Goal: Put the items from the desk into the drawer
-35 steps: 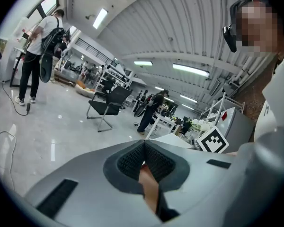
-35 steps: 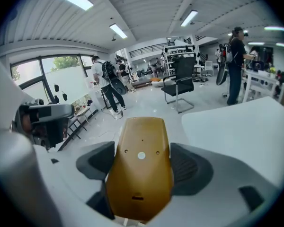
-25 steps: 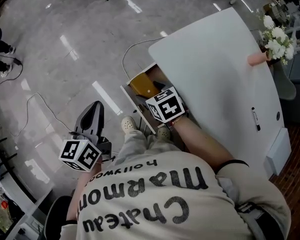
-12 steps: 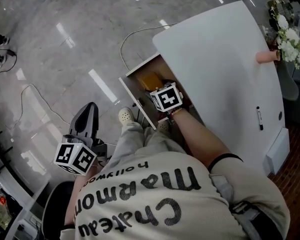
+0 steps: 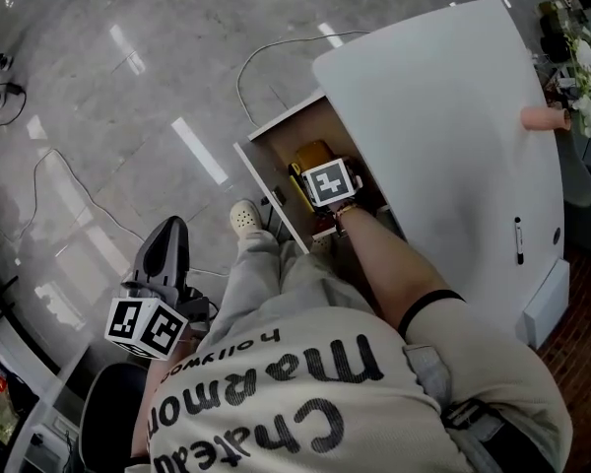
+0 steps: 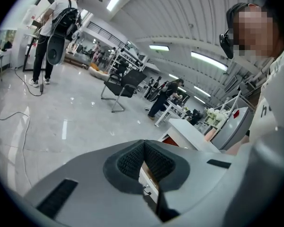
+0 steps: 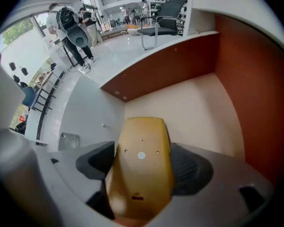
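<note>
My right gripper (image 7: 144,168) clamps a yellow item (image 7: 141,141) inside the drawer (image 5: 276,141), left gripper (image 6: 143,162) clenched empty; pen (image 5: 518,239), possibly more, waits on desk (image 5: 433,116).

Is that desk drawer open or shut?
Open: the drawer is pulled out from under the desk, its tan inside showing.

I see a black pen (image 5: 518,240) lying on the white tabletop (image 5: 443,116); well apart from the pen, a pink cylinder (image 5: 544,118) at the rim.
</note>
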A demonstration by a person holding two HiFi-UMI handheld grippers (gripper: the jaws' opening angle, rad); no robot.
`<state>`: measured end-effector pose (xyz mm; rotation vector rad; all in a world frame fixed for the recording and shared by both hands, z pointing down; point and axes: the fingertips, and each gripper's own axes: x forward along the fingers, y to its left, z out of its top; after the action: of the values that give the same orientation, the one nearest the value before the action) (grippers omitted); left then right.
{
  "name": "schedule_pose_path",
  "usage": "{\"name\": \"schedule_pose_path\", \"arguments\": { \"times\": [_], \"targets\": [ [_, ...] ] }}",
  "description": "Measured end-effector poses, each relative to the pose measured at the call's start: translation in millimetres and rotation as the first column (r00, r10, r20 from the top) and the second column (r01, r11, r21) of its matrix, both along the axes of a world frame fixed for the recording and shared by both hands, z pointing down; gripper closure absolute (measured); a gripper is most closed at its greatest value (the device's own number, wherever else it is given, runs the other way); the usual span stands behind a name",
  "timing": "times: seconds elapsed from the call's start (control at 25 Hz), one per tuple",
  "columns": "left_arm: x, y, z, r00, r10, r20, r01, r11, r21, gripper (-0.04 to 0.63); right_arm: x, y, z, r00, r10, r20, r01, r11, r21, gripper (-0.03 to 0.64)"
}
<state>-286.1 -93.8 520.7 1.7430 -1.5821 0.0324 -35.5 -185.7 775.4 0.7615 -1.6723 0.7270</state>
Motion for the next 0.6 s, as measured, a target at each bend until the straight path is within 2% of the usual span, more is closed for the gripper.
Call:
{"name": "schedule_pose_path", "arguments": {
  "times": [0.2, 0.36, 0.6],
  "targets": [
    [-4.2, 4.9, 11.5, 1.0, -0.006, -0.009, 0.005, 1.0, -0.025, 0.594, 9.9, 8.7, 21.6, 0.998, 0.011, -0.068, -0.014, 0.999, -0.043, 0.238],
    [-11.2, 5.5, 16.9, 1.0, 0.003, -0.003, -0.003, 0.999, -0.041, 0.594, 12.7, 22.1, 37.9, 0.994, 0.061, -0.09, -0.071, 0.992, -0.109, 0.235],
    [-21.5, 2.6, 25.9, 1.0, 0.015, 0.002, -0.015, 0.998, -0.061, 0.594, 22.1, 18.4, 41.1, 0.976, 0.058, -0.212, -0.069, 0.997, -0.046, 0.235]
  ]
}}
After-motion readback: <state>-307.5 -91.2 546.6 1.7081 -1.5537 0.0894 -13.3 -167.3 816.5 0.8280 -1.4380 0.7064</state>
